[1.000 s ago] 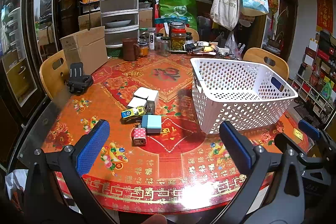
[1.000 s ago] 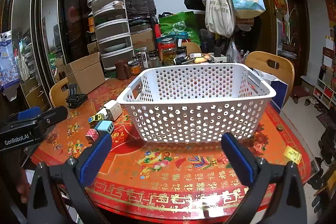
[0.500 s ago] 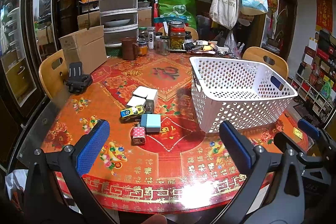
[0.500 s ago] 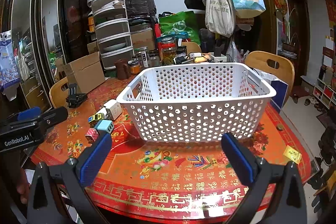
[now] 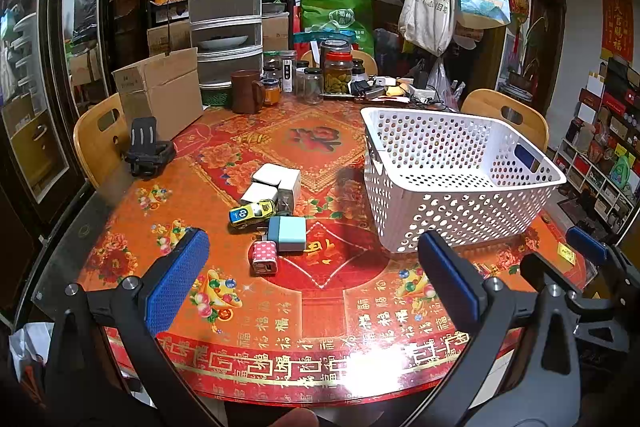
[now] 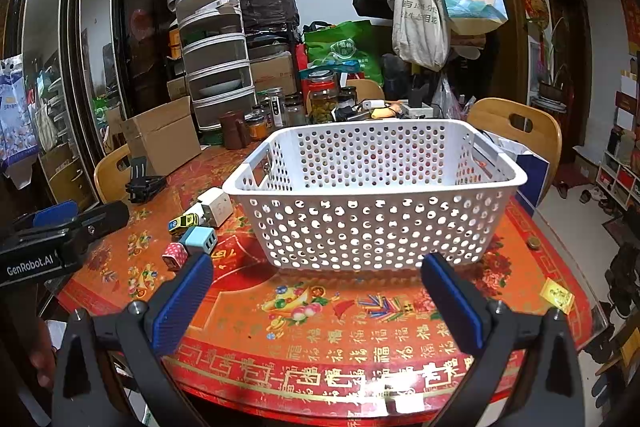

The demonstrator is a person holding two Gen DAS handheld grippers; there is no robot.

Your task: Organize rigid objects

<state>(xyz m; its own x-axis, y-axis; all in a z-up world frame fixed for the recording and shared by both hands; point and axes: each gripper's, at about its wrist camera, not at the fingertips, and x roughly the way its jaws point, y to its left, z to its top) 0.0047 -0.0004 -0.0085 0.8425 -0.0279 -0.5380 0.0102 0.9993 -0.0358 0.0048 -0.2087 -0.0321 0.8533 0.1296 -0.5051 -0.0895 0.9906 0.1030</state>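
Note:
A white perforated basket (image 5: 460,183) (image 6: 376,195) stands on the red patterned table, with nothing visible inside. Left of it lies a cluster of small items: white charger blocks (image 5: 276,181) (image 6: 216,205), a yellow toy car (image 5: 252,213) (image 6: 183,223), a light-blue charger (image 5: 286,233) (image 6: 199,239) and a red polka-dot charger (image 5: 264,257) (image 6: 175,255). My left gripper (image 5: 314,279) hovers open over the near table edge, short of the cluster. My right gripper (image 6: 318,301) is open in front of the basket's near wall. Both hold nothing.
A black phone stand (image 5: 148,149) and a cardboard box (image 5: 160,91) sit at the table's left. A brown mug (image 5: 246,91) and several jars (image 5: 336,71) line the far edge. Wooden chairs (image 5: 504,119) ring the table. A yellow card (image 6: 556,295) lies at right.
Both views have hardly shifted; the left gripper's view drifts very slightly. Nothing on the table has moved, and both grippers remain open.

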